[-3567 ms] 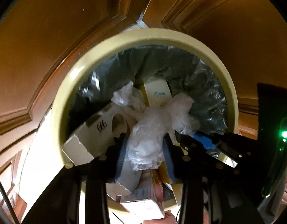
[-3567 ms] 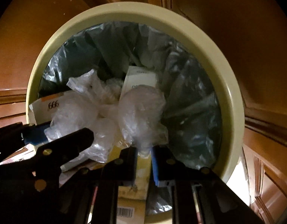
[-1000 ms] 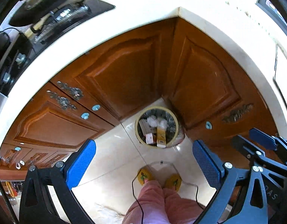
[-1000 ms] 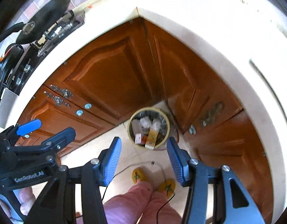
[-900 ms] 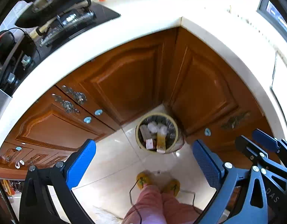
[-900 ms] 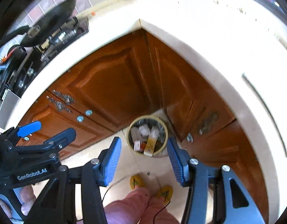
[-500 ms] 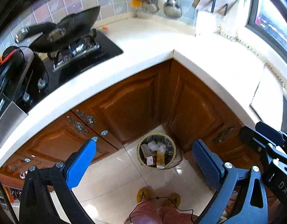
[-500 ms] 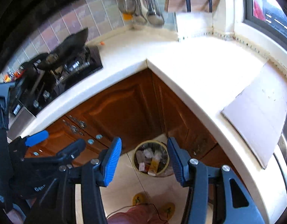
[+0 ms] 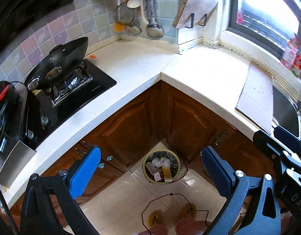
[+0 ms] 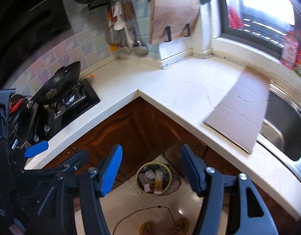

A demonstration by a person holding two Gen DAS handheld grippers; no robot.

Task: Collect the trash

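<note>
Hovering high over the kitchen corner, left gripper [image 9: 150, 168] standing wide apart with nothing between its blue pads. Right gripper [image 10: 150, 168] just opening further, gaping less wide and gripping nothing. Sitting far below on the tiled floor [image 9: 119, 201], in the corner of the wooden cabinets [image 9: 130, 121]: trash bin [image 9: 145, 173] holding crumpled plastic and small boxes. Lying on the countertop [image 10: 185, 98] beside the sink [image 10: 283, 137]: flat cardboard [image 10: 240, 115].

Left hand-held gripper [image 9: 150, 168] with black frame arms, ridged blue finger pads, silver screws, right hand-held gripper [image 10: 150, 170] alike, white lettering on its frame, thin black cable [image 9: 160, 201] trailing, yellow slippers [image 9: 155, 219], pink trouser legs
</note>
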